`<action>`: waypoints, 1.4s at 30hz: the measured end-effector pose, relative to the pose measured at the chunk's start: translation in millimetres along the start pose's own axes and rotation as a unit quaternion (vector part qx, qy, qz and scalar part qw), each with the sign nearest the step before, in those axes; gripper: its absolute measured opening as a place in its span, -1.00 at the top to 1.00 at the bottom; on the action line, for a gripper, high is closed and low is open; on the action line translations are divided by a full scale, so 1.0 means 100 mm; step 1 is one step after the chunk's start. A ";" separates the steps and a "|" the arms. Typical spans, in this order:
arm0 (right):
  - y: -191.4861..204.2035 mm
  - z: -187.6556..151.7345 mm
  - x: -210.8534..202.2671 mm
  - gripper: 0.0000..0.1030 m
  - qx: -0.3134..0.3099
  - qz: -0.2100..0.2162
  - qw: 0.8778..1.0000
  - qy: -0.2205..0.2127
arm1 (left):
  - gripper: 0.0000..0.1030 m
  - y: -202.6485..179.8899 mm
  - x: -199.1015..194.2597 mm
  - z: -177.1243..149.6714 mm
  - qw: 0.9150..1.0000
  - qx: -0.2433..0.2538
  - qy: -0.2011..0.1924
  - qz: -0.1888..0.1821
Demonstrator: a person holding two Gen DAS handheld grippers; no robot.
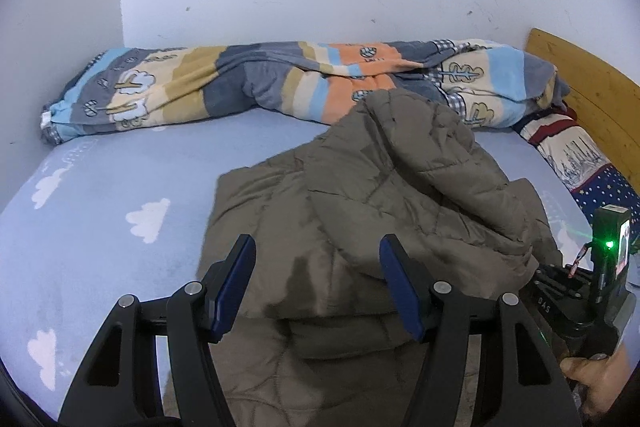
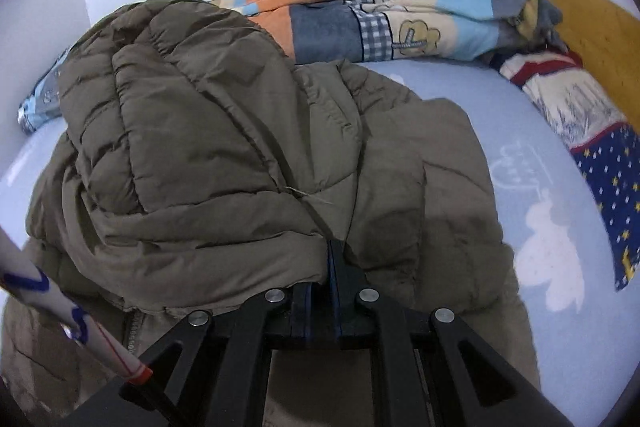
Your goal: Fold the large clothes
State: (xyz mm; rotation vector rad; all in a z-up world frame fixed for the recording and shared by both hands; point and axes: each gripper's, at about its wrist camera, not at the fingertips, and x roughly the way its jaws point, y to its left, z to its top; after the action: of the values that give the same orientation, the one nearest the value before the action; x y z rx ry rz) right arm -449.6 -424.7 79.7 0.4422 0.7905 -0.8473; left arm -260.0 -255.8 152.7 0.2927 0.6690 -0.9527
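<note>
Puffer jacket lies bunched on the bed, near the striped quilt; right gripper is clamped on its fold, left gripper hovers spread apart.

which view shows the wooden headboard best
The left wrist view: the headboard shows sharp, with its grain and top edge. The right wrist view shows only a blurred orange-brown slab at the frame's edge.
</note>
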 end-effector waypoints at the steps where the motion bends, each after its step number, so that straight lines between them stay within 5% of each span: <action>1: 0.00 -0.01 0.00 0.85 0.001 0.001 1.000 0.001 | -0.23 -0.02 0.00 0.01 1.000 0.004 -0.001 0.000; 4: -0.02 -0.03 0.03 0.84 0.000 0.004 1.000 0.004 | -0.23 -0.17 -0.07 0.10 1.000 0.026 -0.017 -0.006; 10: -0.02 -0.02 0.04 0.84 0.001 0.016 1.000 0.012 | -0.23 -0.56 0.16 0.39 0.996 -0.027 0.006 -0.081; 16: -0.10 -0.01 -0.03 0.83 0.000 0.044 0.999 0.020 | -0.23 -0.53 1.00 0.06 0.993 0.002 0.107 0.056; 17: -0.12 0.00 -0.03 0.82 -0.001 0.048 0.999 0.024 | -0.24 -0.46 1.10 -0.06 0.991 -0.004 0.123 0.044; 26: -0.40 0.14 -0.28 0.63 0.033 0.087 0.993 0.077 | -0.24 -0.44 1.06 -0.18 0.995 0.001 0.095 0.038; 29: -0.52 0.25 -0.55 0.61 0.037 0.063 0.997 0.036 | -0.24 -0.44 1.04 -0.20 0.996 0.001 0.085 0.036; 32: -0.48 0.35 -0.75 0.36 0.052 0.109 0.992 -0.046 | -0.24 -0.40 1.02 -0.22 0.996 0.001 0.082 0.032; 35: -0.24 0.36 -0.67 0.09 0.041 0.146 0.986 -0.069 | -0.24 -0.38 1.00 -0.23 0.996 0.004 0.082 0.027; 38: 0.02 0.32 -0.38 0.09 0.010 0.136 0.989 -0.053 | -0.24 -0.35 0.94 -0.22 0.997 0.004 0.075 0.017; 42: 0.01 0.14 0.17 0.10 0.030 0.128 0.990 0.041 | -0.23 -0.31 0.65 -0.15 0.999 -0.004 0.035 0.011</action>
State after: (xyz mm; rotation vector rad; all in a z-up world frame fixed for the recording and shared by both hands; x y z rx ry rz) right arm -436.1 -440.9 75.7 0.6213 0.7660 -0.6178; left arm -265.8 -308.4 100.9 0.3270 0.7320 -0.9222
